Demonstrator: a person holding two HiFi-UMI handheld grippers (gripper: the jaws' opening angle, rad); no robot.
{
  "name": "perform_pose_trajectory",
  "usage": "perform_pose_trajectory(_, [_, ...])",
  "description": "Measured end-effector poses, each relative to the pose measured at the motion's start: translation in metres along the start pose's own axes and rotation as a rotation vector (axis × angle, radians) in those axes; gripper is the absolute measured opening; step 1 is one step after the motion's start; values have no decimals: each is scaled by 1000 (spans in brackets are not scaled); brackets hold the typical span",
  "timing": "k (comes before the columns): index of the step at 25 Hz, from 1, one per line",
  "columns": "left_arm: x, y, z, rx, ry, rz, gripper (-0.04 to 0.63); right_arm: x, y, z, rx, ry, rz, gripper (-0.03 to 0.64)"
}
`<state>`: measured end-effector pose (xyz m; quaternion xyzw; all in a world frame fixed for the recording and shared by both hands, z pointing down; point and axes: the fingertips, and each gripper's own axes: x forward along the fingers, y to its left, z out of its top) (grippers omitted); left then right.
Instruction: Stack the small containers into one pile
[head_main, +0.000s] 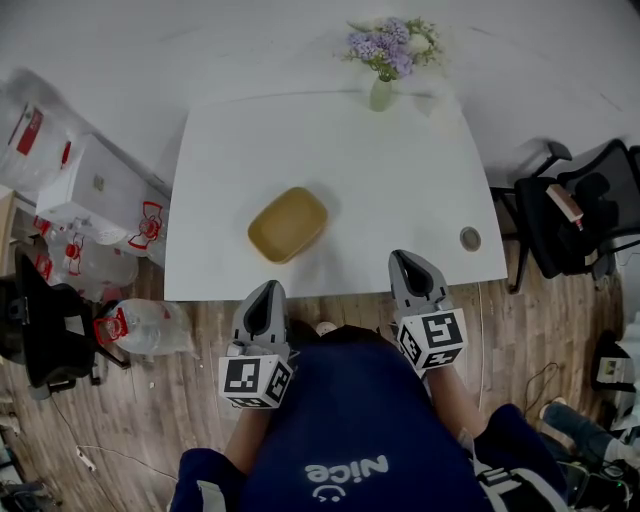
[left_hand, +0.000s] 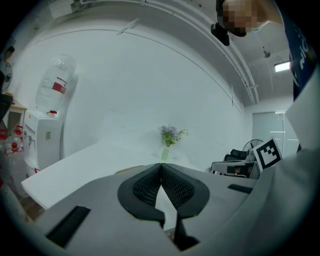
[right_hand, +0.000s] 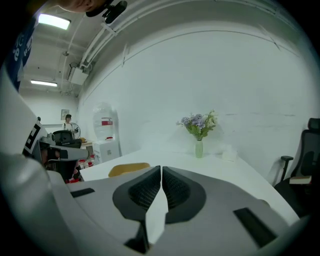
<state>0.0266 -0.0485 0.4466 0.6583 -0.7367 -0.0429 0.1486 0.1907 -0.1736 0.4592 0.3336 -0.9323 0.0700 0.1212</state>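
Hovering at the near edge of the worktop (head_main: 400, 170), we've got the left tool (head_main: 267, 292) and right tool (head_main: 411, 260) both pinched together, yellow container (head_main: 288, 224) sitting ahead.

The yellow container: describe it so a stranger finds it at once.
Start at the white table. Near its front edge, left of centre, lies the yellow container, a shallow dish with rounded corners. It is the only yellow thing there; the flower vase stands at the far edge.
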Motion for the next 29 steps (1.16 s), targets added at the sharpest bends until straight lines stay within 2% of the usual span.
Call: perform_pose_trajectory(29, [0,21,2,65,16,-2,20,26,36,-1,-90,35,76,49])
